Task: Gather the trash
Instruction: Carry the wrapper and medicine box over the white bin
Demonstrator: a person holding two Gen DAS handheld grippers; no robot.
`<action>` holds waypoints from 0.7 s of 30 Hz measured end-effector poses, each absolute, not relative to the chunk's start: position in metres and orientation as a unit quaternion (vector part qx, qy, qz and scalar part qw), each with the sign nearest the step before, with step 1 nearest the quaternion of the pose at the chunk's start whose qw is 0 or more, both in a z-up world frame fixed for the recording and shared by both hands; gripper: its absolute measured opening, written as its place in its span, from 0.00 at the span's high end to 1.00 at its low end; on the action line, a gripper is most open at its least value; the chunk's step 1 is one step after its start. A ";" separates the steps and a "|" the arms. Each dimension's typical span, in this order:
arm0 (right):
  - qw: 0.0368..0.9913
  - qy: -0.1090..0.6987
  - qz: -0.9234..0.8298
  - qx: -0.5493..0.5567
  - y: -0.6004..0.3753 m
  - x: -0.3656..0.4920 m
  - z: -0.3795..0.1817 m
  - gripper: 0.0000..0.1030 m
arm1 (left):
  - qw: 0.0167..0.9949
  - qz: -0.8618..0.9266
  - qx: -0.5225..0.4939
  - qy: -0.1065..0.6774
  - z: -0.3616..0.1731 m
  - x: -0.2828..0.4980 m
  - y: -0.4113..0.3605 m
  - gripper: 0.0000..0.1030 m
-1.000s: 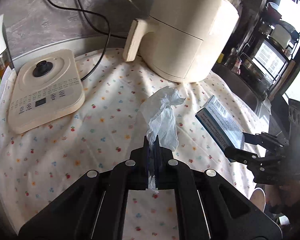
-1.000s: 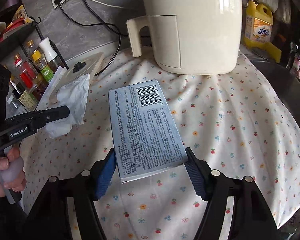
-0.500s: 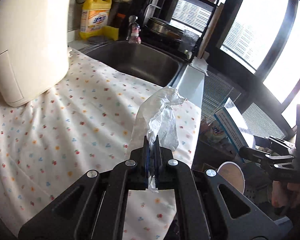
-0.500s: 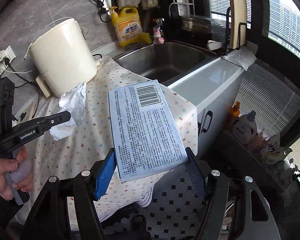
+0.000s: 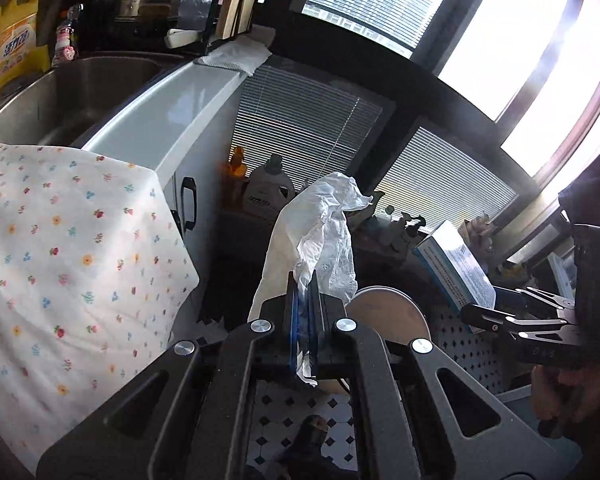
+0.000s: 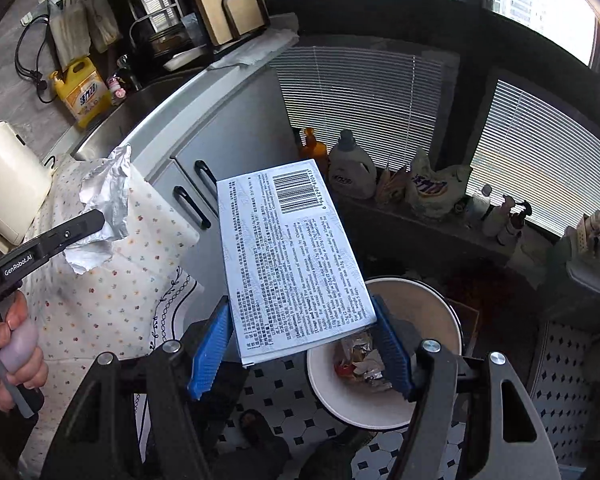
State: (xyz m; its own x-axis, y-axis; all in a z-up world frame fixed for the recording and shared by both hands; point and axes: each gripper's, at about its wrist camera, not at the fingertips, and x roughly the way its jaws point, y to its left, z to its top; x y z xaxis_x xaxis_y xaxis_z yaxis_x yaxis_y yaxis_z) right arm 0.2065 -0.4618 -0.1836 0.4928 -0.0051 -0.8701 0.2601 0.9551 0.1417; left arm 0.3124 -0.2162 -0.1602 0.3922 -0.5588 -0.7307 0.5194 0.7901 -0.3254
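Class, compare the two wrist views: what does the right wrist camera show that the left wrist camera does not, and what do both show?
Only the right wrist view shows the wrappers inside the round white waste bin and the printed barcode face of the flat blue-and-white carton. Only the left wrist view shows the bare steel sink basin. Both show the crumpled white tissue, shut in the left gripper, the carton clamped in the right gripper, and the floral cloth.
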 end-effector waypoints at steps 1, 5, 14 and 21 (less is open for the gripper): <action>0.850 0.502 -0.086 0.131 -0.473 0.203 -0.190 0.35 | 0.831 -0.325 -0.022 0.452 -0.166 0.311 -0.226 0.96; 0.837 0.517 -0.097 0.153 -0.511 0.193 -0.219 0.35 | 0.817 -0.327 -0.013 0.475 -0.191 0.301 -0.261 0.96; 0.806 0.564 -0.074 0.164 -0.559 0.185 -0.286 0.20 | 0.793 -0.319 0.017 0.519 -0.235 0.291 -0.321 0.96; 0.791 0.582 -0.084 0.170 -0.593 0.153 -0.293 0.20 | 0.770 -0.329 0.008 0.546 -0.280 0.279 -0.373 0.95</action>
